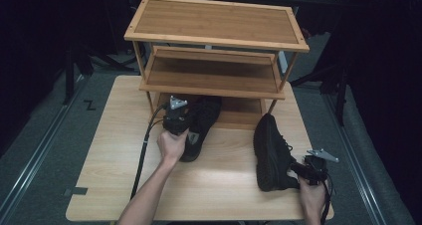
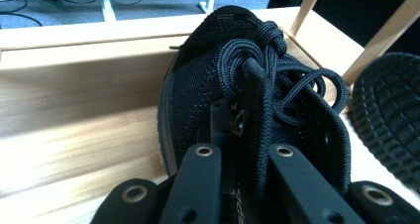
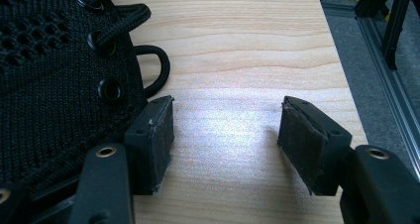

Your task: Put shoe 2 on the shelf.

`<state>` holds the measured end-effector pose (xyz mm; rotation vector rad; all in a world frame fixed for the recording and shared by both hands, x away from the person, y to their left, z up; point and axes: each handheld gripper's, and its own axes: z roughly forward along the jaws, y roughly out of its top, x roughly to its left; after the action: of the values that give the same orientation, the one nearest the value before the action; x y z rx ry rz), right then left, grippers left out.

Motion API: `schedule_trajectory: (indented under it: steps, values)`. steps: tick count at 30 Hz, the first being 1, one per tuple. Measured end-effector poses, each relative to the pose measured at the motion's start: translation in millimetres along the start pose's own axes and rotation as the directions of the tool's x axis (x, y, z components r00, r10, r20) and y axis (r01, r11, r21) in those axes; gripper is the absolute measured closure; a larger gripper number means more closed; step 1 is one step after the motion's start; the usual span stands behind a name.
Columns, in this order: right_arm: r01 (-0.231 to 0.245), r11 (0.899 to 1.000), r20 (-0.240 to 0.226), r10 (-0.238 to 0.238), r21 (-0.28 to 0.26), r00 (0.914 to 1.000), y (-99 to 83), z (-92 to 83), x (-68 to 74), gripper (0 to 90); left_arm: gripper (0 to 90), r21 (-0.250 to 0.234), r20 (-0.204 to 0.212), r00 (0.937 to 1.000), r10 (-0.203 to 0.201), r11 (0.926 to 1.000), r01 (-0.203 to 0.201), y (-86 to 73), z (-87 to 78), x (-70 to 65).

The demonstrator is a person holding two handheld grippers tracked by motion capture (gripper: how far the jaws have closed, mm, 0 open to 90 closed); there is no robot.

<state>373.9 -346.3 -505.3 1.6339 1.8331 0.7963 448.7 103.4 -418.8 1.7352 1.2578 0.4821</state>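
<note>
Rack point(image 1: 214, 41) sits at the table's point(image 1: 219, 185) far edge and takes up most of the back width; the near half of the tabletop is bare wood, with open room between the two shoes. Top and middle shelves hold nothing; the bottom shelf point(image 2: 74, 95) has the toe of the left shoe point(image 1: 201, 125) poking in under the middle shelf, heel out on the table. Left gripper point(image 1: 175, 116) is clamped on that shoe's tongue point(image 2: 257, 135) at the lace knot, jaws tight together, sole near level. Right shoe point(image 1: 271, 155) lies on its side by the table's right edge, sole facing left, well clear of the rack. Right gripper point(image 3: 225, 135) is at that shoe's heel end, jaws spread wide with bare table between the pads point(image 3: 161, 144); left pad just beside the mesh upper, can't tell if touching, gripping nothing.
</note>
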Motion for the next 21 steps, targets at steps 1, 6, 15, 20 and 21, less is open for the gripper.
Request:
schedule_trajectory:
  steps: [1, 6, 15, 20, 21]
  values:
    - [0.000, 1.000, -0.001, 0.000, 0.000, 1.0000, 0.0, 0.0, 0.0, 38.6, 88.3, -0.001, 0.000, 1.0000, -0.007, 1.0000, 0.007, 1.3, 2.2, 0.9]
    - [0.000, 1.000, -0.001, 0.000, 0.000, 1.0000, -0.1, -0.1, 0.2, 38.6, 88.2, 0.001, -0.017, 0.9996, -0.024, 0.9997, 0.024, 4.3, 10.6, 3.1]
    - [0.000, 1.000, -0.002, 0.000, 0.000, 1.0000, -0.1, -0.2, 0.2, 38.5, 88.2, -0.008, -0.055, 0.9977, -0.040, 0.9992, 0.040, 14.0, 25.6, 0.9]
    - [0.001, 1.000, -0.002, -0.001, 0.000, 1.0000, -0.1, -0.2, 0.2, 38.4, 88.2, -0.022, -0.066, 0.9964, -0.054, 0.9984, 0.053, 17.0, 32.9, 0.0]
    - [0.001, 1.000, -0.002, -0.001, 0.000, 1.0000, -0.1, -0.2, 0.2, 38.4, 88.2, -0.020, -0.069, 0.9961, -0.055, 0.9983, 0.054, 17.4, 34.2, 0.3]
